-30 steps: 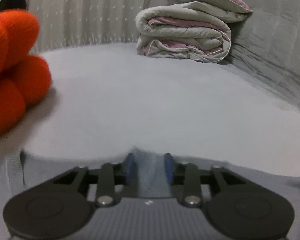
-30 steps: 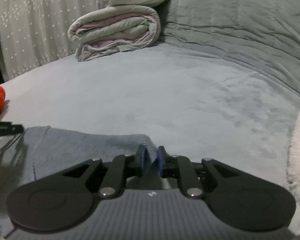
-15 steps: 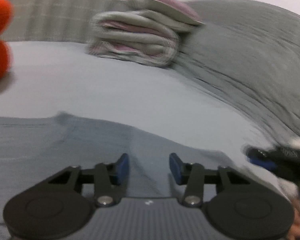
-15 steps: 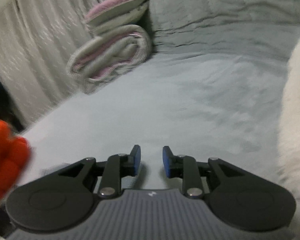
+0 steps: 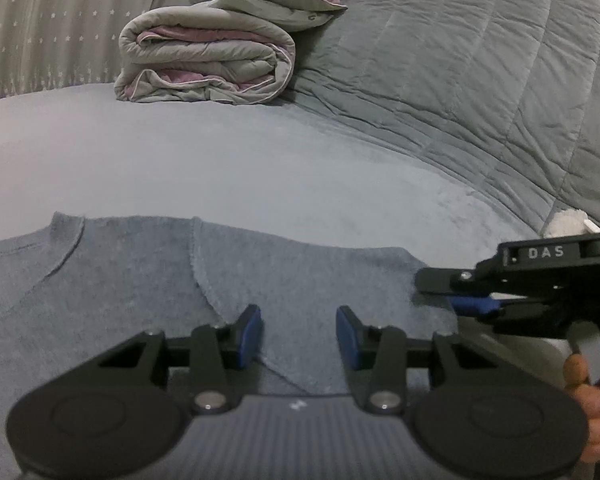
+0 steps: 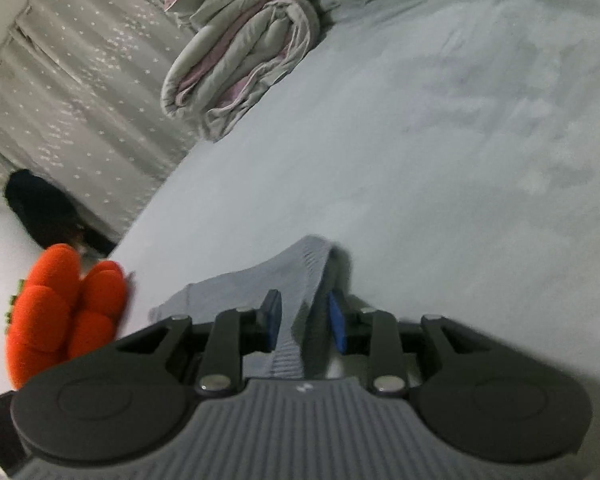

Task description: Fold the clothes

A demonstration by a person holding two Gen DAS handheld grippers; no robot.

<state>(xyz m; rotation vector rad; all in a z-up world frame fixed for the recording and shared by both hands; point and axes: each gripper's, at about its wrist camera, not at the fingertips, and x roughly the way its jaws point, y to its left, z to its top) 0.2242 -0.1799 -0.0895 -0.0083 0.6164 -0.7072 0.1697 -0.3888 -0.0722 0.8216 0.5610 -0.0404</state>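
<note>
Grey sweater lies flat on the bed, neckline toward the folded quilt. Left gripper hovers over a shoulder seam, jaws spread wide, nothing between them. Only the left view shows the right gripper side-on at the sweater's edge, with a hand behind it. Only the right view shows a ribbed cuff between its parted fingers, not visibly pinched, and an orange plush.

Both the left gripper and the right gripper are black, with blue finger pads, silver screws, round side discs, a ribbed grey body, and white "DAS" lettering.
</note>
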